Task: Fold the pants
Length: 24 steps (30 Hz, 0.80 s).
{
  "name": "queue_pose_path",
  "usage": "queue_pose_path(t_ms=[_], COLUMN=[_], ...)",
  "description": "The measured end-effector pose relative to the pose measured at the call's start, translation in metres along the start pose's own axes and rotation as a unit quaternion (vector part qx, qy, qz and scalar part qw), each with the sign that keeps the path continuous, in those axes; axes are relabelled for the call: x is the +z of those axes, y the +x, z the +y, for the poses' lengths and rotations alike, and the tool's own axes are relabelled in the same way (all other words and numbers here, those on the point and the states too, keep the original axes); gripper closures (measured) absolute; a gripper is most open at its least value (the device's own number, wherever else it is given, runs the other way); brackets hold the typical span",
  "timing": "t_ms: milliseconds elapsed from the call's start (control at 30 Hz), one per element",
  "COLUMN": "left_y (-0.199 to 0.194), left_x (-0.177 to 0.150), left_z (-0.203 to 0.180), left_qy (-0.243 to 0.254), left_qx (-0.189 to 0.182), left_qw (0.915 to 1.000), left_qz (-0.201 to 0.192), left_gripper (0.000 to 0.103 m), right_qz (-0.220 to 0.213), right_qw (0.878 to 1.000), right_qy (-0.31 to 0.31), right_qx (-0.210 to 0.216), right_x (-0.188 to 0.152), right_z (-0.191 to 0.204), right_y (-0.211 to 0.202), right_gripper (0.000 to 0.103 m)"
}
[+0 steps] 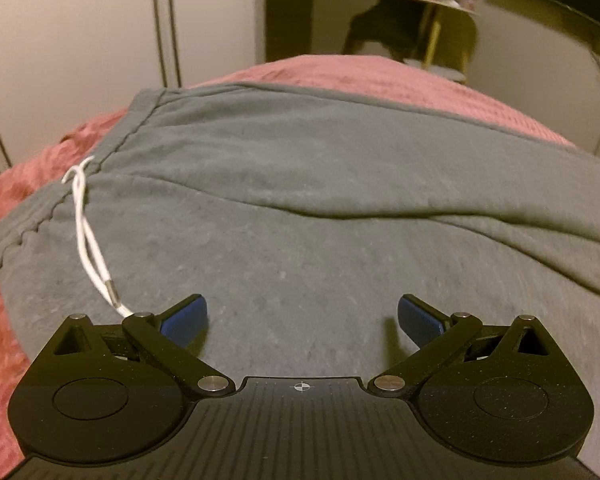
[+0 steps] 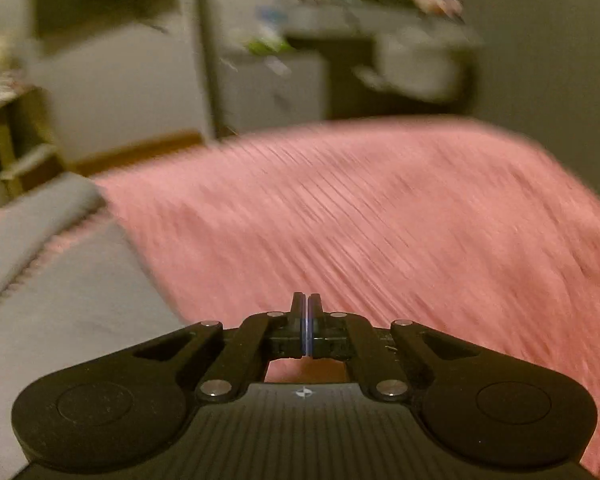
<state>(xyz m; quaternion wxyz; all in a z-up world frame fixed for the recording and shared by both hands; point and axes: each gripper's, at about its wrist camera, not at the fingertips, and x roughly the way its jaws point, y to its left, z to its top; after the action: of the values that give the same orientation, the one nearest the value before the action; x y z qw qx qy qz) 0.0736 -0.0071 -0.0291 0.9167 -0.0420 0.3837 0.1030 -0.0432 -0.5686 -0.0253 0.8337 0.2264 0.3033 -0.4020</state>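
Behind the bed, pale cabinet doors and a small gold-legged side table [image 1: 440, 20] are showing on my left side, while the right wrist view is blurring into drawers and shelves I cannot make out.

Beneath everything a pink bedspread [image 2: 380, 220] is covering the bed, ribbed and bare toward its far right corner.

On it the grey pants [image 1: 300, 184] are lying spread flat, filling most of the left wrist view, with the waistband [image 1: 112, 152] running along the left edge of the bed and one soft ridge creasing across the cloth. In the right wrist view they are lying only along the left side.

I am holding my left gripper [image 1: 302, 320] over the upper part of the pants, its blue-padded fingers spread wide and gripping nothing. My right gripper [image 2: 306, 320] is hovering above the bedspread just beside the pants, jaws pressed together with nothing between them.

A white drawstring [image 1: 86, 224] is trailing from the waistband toward my left fingers.

I judge I am only setting up for the first fold. Next I would need to open the right jaws and pinch one side edge of the cloth with each gripper, avoiding the drawstring.
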Motion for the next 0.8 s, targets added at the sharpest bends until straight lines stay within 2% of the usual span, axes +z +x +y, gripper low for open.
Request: queue_pose_path(t_ms=[67, 133, 200, 300, 367, 433, 467, 500, 600, 667, 733, 800], left_y=[-0.003, -0.004, -0.004, -0.005, -0.007, -0.006, -0.004, -0.002, 0.014, 0.03, 0.048, 0.063], left_x=[0.001, 0.002, 0.005, 0.015, 0.025, 0.038, 0.046, 0.052, 0.071, 0.08, 0.085, 0.084], left_z=[-0.004, -0.009, -0.014, -0.024, -0.031, -0.036, -0.037, -0.039, -0.029, -0.019, -0.008, 0.0], left_qy=[0.009, 0.012, 0.015, 0.02, 0.026, 0.027, 0.025, 0.023, -0.005, -0.035, -0.063, -0.078], left_qx=[-0.01, -0.019, -0.034, -0.046, -0.054, -0.06, -0.059, -0.055, -0.032, -0.009, 0.007, 0.023], left_qw=[0.9999, 0.9997, 0.9993, 0.9987, 0.9982, 0.9976, 0.9976, 0.9978, 0.9986, 0.998, 0.9963, 0.9943], left_qz=[-0.006, -0.006, 0.0, 0.001, -0.006, -0.019, -0.024, -0.028, -0.042, -0.052, -0.059, -0.07], left_gripper=[0.0, 0.0, 0.0, 0.0, 0.0, 0.0, 0.0, 0.0, 0.0, 0.0, 0.0, 0.0], right_qz=[0.006, 0.01, 0.01, 0.005, 0.021, 0.059, 0.083, 0.107, 0.078, 0.068, 0.072, 0.076], right_qw=[0.999, 0.997, 0.993, 0.985, 0.979, 0.976, 0.977, 0.98, 0.985, 0.985, 0.983, 0.982], right_qy=[0.019, 0.009, 0.009, -0.008, -0.024, -0.054, -0.069, -0.089, -0.106, -0.101, -0.097, -0.098], right_qx=[0.047, 0.081, 0.114, 0.171, 0.201, 0.2, 0.183, 0.146, 0.111, 0.121, 0.136, 0.142], right_x=[-0.005, -0.008, -0.011, -0.014, -0.026, -0.036, -0.04, -0.045, -0.037, -0.022, -0.005, 0.007], right_z=[0.0, 0.011, 0.027, 0.052, 0.069, 0.096, 0.106, 0.117, 0.142, 0.166, 0.201, 0.242], right_y=[-0.001, -0.005, -0.011, -0.019, -0.027, -0.013, -0.001, 0.011, 0.009, 0.008, 0.014, 0.02], right_gripper=[0.098, 0.096, 0.091, 0.091, 0.089, 0.086, 0.084, 0.084, 0.082, 0.08, 0.073, 0.061])
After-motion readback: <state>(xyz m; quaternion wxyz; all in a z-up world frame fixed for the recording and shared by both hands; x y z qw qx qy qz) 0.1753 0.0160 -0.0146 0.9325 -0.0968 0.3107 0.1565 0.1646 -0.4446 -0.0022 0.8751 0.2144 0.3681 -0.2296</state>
